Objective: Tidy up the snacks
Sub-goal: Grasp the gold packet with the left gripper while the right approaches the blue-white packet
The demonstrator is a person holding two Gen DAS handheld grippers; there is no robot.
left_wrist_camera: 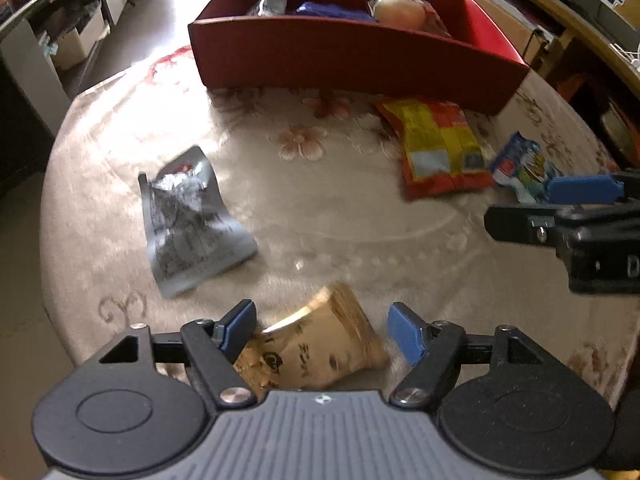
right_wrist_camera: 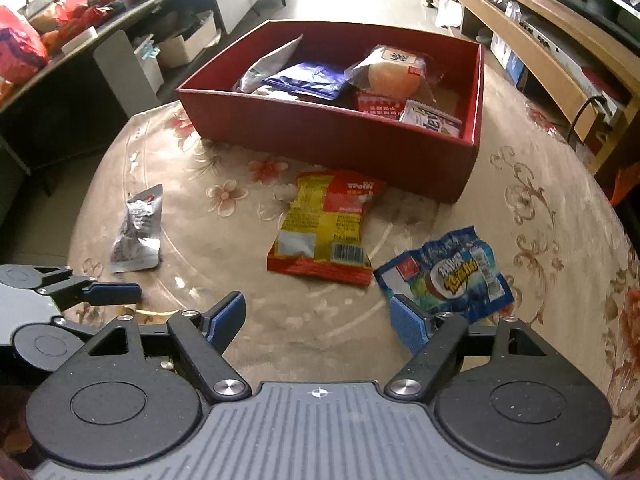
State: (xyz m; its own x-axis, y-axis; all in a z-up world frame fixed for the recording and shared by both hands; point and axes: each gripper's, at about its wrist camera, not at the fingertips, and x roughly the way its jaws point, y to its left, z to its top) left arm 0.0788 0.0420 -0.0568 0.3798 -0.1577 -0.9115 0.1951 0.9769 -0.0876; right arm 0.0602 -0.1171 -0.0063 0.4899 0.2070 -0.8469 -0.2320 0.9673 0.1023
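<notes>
A red box point(left_wrist_camera: 340, 56) point(right_wrist_camera: 320, 136) stands at the far side of the round table and holds several snack packets, among them a wrapped bun point(right_wrist_camera: 394, 70). Loose on the cloth lie a silver packet point(left_wrist_camera: 192, 220) point(right_wrist_camera: 138, 236), a red-and-yellow packet point(left_wrist_camera: 440, 148) point(right_wrist_camera: 324, 228), a blue packet point(left_wrist_camera: 520, 168) point(right_wrist_camera: 444, 276) and a gold packet point(left_wrist_camera: 320, 344). My left gripper point(left_wrist_camera: 322, 328) is open just above the gold packet, which lies between its fingers. My right gripper point(right_wrist_camera: 318, 316) point(left_wrist_camera: 520, 205) is open over bare cloth, its right finger beside the blue packet.
The table carries a beige floral cloth point(right_wrist_camera: 540, 208) under a clear cover. A long counter point(right_wrist_camera: 60, 32) piled with bags runs along the left. A wooden TV stand point(right_wrist_camera: 540, 40) lines the right. The two grippers hover side by side near the table's front edge.
</notes>
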